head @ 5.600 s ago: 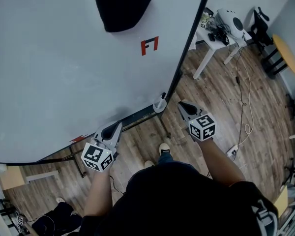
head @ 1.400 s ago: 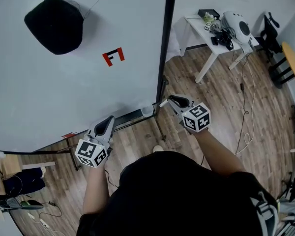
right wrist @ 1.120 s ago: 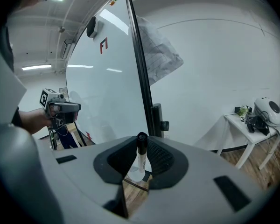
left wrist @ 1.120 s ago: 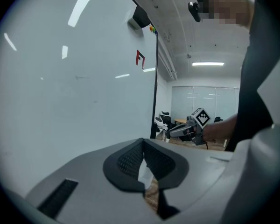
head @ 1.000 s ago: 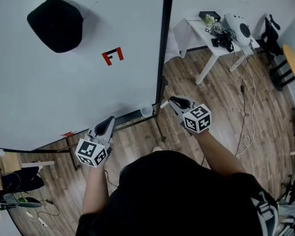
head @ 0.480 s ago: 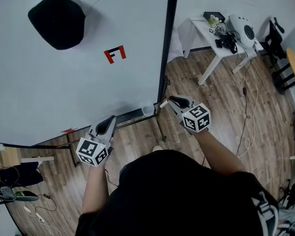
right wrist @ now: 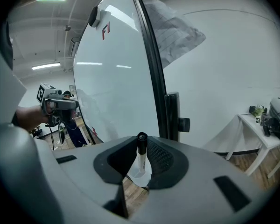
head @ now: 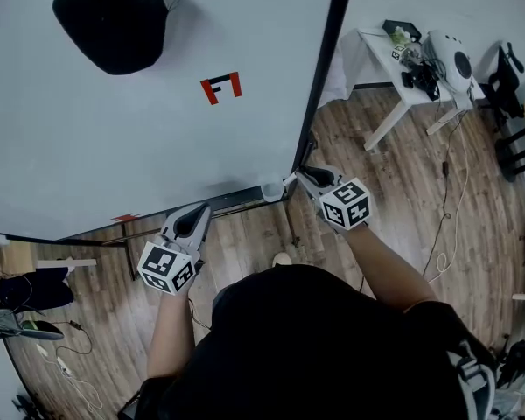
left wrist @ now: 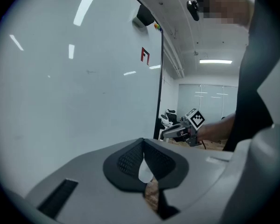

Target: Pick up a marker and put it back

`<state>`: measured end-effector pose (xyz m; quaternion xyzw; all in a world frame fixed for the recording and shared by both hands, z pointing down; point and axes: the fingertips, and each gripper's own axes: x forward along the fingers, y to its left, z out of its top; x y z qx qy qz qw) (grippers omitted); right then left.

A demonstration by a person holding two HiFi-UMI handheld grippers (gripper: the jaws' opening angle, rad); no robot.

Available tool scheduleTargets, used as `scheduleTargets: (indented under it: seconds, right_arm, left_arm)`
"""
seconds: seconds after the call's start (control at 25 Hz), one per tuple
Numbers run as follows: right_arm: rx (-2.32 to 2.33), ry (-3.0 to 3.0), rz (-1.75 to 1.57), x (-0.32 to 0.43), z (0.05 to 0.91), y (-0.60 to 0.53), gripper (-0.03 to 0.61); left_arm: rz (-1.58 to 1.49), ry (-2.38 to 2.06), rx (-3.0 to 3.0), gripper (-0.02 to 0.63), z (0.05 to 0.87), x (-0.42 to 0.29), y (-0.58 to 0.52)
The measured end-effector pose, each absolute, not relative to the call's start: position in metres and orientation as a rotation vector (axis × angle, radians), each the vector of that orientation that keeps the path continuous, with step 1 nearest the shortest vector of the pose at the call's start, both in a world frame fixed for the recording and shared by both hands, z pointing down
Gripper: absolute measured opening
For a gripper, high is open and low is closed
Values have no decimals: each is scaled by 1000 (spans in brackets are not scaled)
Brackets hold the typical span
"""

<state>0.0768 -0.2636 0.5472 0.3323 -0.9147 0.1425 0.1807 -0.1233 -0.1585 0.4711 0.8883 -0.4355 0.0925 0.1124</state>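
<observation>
Now right hand-held gripper [right wrist: 140, 148] clamps marker [right wrist: 141, 158] at white cup [head: 272, 191]; left hand-held gripper [left wrist: 143, 146] closed.

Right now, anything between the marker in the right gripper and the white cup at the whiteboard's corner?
Nothing visible. The right gripper has its jaws shut on the marker, whose lower end is right at the white cup, with no other thing between them.

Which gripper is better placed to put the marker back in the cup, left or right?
Right. The right gripper is shut on the marker and sits close beside the cup; the left gripper is shut, empty and farther from it.
</observation>
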Motion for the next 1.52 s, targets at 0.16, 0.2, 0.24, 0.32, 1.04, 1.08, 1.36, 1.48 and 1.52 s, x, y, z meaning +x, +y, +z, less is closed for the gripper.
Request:
scheduleTargets:
  seconds: [0.16, 0.2, 0.24, 0.32, 1.04, 1.08, 1.36, 1.48, 1.52]
  right_arm:
    - [892, -2575, 409, 63, 563, -269, 63]
    - [881, -2572, 409, 60, 567, -270, 63]
    - [870, -2568, 410, 58, 571, -272, 63]
    - [848, -2560, 409, 52, 580, -274, 63]
    - [741, -2484, 475, 24, 653, -280, 63]
    - [737, -2481, 476, 24, 656, -280, 63]
    - [719, -2467, 483, 18, 669, -280, 63]
    - [715, -2461, 480, 16, 673, -281, 63]
    - [716, -2459, 479, 16, 674, -281, 63]
  left_arm:
    - [276, -1300, 2578, 12, 478, -129, -158]
    - [276, -1306, 2573, 12, 479, -131, -159]
    - [275, -1311, 2568, 12, 480, -132, -159]
    - [273, -1323, 2558, 12, 482, -135, -160]
    - [277, -1345, 2485, 12, 507, -145, -165]
    - [277, -1345, 2482, 12, 509, -146, -165]
    - [284, -1343, 2466, 12, 516, -149, -165]
    - [281, -1341, 2468, 12, 517, -150, -167]
    - [280, -1340, 2469, 12, 518, -150, -167]
